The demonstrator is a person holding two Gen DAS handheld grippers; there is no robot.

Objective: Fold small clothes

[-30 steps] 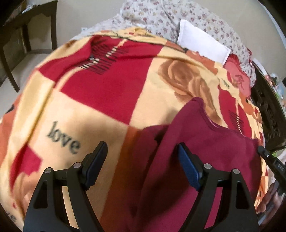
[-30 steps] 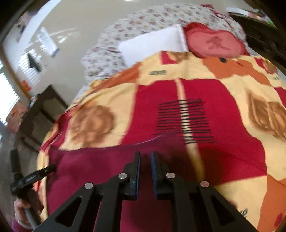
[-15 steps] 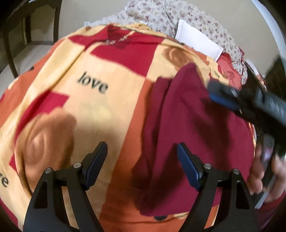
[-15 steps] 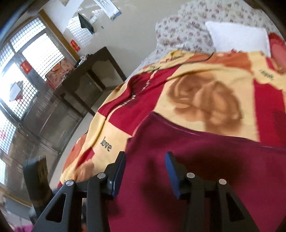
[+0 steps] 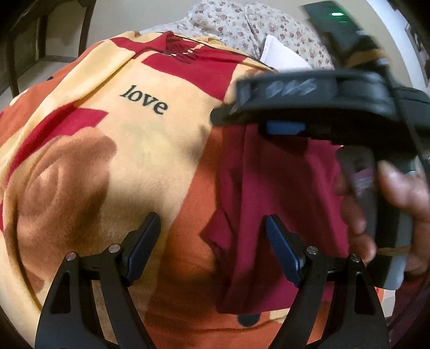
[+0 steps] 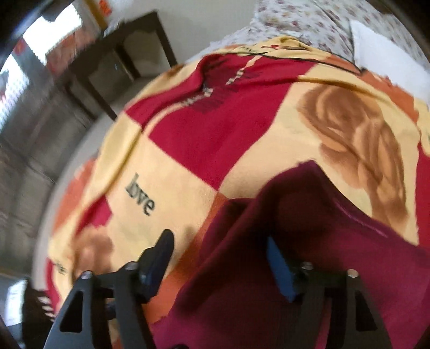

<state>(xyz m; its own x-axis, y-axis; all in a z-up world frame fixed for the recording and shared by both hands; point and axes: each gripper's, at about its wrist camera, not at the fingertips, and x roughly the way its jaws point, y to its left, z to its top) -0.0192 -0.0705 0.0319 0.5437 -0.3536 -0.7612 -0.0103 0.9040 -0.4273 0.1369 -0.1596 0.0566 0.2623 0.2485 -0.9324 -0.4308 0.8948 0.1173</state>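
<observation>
A maroon garment lies flat on a yellow, red and orange blanket printed with "love". My left gripper hangs open over the garment's near left edge, with the cloth's corner below the gap and nothing pressed. In the right wrist view my right gripper hovers over the garment near its left edge. Its jaws are opening and the pads touch no cloth. The right gripper's black frame crosses the upper right of the left wrist view, held by a hand.
A floral sheet and a white pillow lie at the bed's far end. A dark wooden table stands beside the bed, with barred windows beyond. The blanket covers the whole bed.
My right gripper went from shut to open and swung left across the garment into the left wrist view. My left gripper shifted toward the garment's near left edge.
</observation>
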